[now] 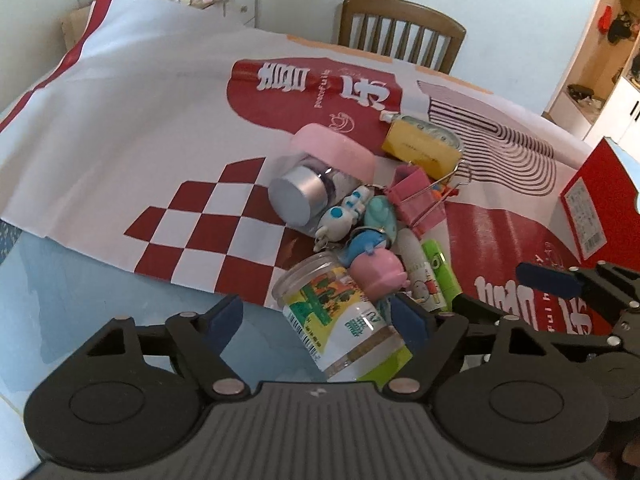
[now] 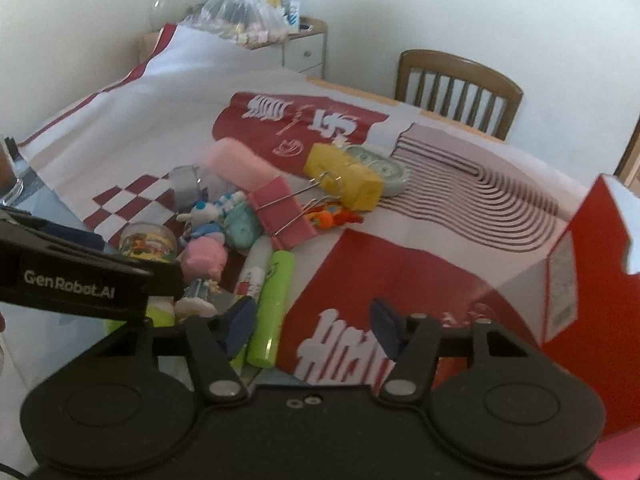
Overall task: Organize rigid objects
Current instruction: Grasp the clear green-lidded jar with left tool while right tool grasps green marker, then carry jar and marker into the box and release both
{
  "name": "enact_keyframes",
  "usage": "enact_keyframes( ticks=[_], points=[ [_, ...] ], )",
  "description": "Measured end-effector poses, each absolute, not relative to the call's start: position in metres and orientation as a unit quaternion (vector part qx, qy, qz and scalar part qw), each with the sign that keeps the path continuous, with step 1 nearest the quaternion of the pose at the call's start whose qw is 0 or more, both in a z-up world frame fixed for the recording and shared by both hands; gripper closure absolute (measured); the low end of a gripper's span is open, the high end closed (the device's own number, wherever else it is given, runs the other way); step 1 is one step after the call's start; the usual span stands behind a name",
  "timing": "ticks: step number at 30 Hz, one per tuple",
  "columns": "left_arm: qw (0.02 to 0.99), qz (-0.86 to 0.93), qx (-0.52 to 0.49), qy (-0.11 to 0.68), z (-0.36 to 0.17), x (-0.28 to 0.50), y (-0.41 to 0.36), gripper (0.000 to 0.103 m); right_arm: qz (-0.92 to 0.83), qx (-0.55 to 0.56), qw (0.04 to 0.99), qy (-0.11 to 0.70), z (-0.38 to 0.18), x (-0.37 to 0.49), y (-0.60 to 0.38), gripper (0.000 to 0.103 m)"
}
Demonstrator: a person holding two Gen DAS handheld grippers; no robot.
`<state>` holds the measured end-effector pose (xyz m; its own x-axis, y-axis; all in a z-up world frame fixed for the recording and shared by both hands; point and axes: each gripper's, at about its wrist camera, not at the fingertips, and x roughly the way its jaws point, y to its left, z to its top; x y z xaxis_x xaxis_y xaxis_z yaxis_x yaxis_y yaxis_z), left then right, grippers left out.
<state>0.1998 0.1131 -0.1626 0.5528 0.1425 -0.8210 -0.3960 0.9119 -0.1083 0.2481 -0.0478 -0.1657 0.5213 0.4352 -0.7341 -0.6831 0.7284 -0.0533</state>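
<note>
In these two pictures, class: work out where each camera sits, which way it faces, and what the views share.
Left wrist: on the left gripper, facing forward and down over a clear labelled jar lying between its open fingers; the right gripper shows at right.
Right wrist: on the right gripper, facing down at the printed table cover; its fingers are open beside a green tube.
Shared: the pink binder clip, yellow box, chair.

Left gripper [image 1: 318, 320]: matte black plastic body, ribbed grey top plate, two round pivot discs, silver rivets, dark blue finger pads [image 1: 226, 320]. Right gripper [image 2: 314, 330]: identical build; the left unit's side arm carries white "GenRobot.AI" lettering.
</note>
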Motion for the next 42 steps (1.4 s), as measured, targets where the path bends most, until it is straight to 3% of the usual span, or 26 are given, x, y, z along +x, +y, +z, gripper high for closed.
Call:
enact_keyframes(
  ticks=[3, 7, 12, 21, 42],
  points=[
    [0.869, 0.149, -0.154, 0.445, -0.165, 0.200, 0.116, 0.033, 0.325, -0.179, 0.853, 0.367, -0.170, 0.249, -0.041, 0.051],
    [0.869, 0.145, -0.151, 0.449, -0.167, 0.200, 0.116, 0.035, 0.323, -0.183, 0.848, 0.377, -0.175, 0.252, -0.037, 0.061],
    [0.867, 0.147, -0.128, 0.459, -0.176, 0.201, 0.115, 0.054, 0.326, -0.196, 0.845, 0.376, -0.179, 0.252, -0.031, 0.067],
    [0.876, 0.140, -0.083, 0.454, -0.176, 0.196, 0.109, 0.060, 0.330, -0.204, 0.842, 0.376, -0.178, 0.248, -0.023, 0.088],
    [0.900, 0.081, -0.083, 0.421, -0.103, 0.132, 0.079, 0.060, 0.275, -0.115, 0.883, 0.362, -0.095, 0.183, -0.090, 0.088]
  ],
)
